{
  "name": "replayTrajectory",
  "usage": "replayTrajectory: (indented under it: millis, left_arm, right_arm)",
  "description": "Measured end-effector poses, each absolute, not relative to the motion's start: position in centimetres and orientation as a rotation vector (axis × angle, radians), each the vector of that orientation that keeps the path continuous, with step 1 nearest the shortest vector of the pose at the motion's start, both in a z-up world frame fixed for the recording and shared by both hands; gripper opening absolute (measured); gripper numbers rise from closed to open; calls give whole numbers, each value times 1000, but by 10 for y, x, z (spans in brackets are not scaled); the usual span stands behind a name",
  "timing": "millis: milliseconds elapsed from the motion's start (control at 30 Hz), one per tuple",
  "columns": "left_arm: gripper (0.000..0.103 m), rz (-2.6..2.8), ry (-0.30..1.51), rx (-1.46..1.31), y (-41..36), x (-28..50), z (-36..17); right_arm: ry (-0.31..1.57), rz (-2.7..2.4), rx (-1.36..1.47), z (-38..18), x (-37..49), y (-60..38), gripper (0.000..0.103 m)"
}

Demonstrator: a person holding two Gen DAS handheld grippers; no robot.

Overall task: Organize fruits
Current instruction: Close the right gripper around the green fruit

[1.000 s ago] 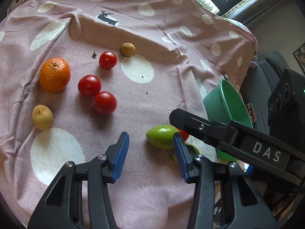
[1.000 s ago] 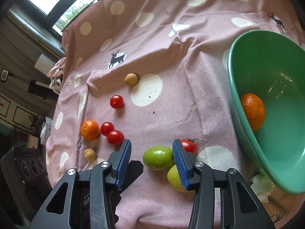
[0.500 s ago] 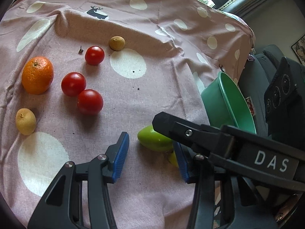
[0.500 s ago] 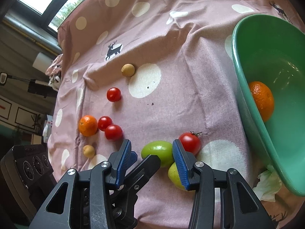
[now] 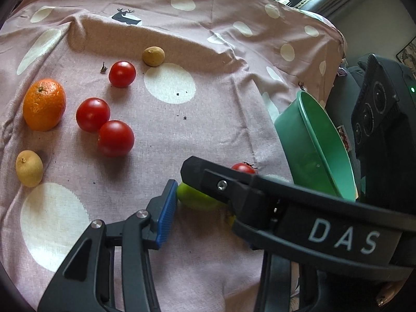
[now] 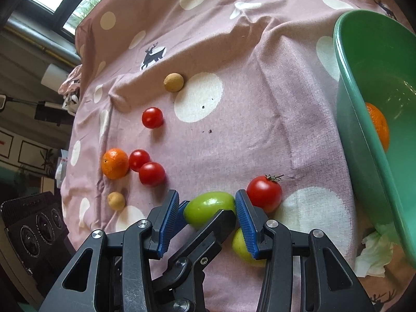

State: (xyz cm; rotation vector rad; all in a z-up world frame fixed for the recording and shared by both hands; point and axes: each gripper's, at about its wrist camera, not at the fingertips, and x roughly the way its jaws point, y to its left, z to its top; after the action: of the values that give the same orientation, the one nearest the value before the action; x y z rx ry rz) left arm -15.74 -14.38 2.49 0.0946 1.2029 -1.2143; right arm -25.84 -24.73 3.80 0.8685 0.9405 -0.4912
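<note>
A green tomato (image 6: 209,207) lies on the pink dotted cloth between the open blue pads of my right gripper (image 6: 208,214); the pads stand close at its two sides. My left gripper (image 5: 205,213) reaches in from the other side: its left pad touches the same green tomato (image 5: 195,199), and its right finger is hidden behind the right gripper's body. A yellow-green fruit (image 6: 241,247) and a red stemmed tomato (image 6: 264,193) lie just right of it. The green bowl (image 6: 364,156) at the right holds an orange (image 6: 379,127).
On the cloth to the left lie an orange (image 5: 44,104), three red tomatoes (image 5: 115,137), and two small tan fruits (image 5: 29,167). A crumpled white tissue (image 6: 374,249) lies by the bowl. Black speaker boxes stand beyond the table's edges.
Both grippers have moved in on the green tomato from opposite sides. The right gripper's pads now flank it, and the left gripper's pad has reached it.
</note>
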Motion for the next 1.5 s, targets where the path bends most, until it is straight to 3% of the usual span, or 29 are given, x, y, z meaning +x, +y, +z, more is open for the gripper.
replayTrajectory:
  millis: [600, 1500]
  left_arm:
    - [43, -1132, 1132, 115, -124, -146, 34]
    - [43, -1096, 1204, 124, -123, -147, 25]
  right_arm:
    - [910, -393, 862, 39, -240, -231, 48]
    - [972, -391, 756, 37, -231, -221, 48]
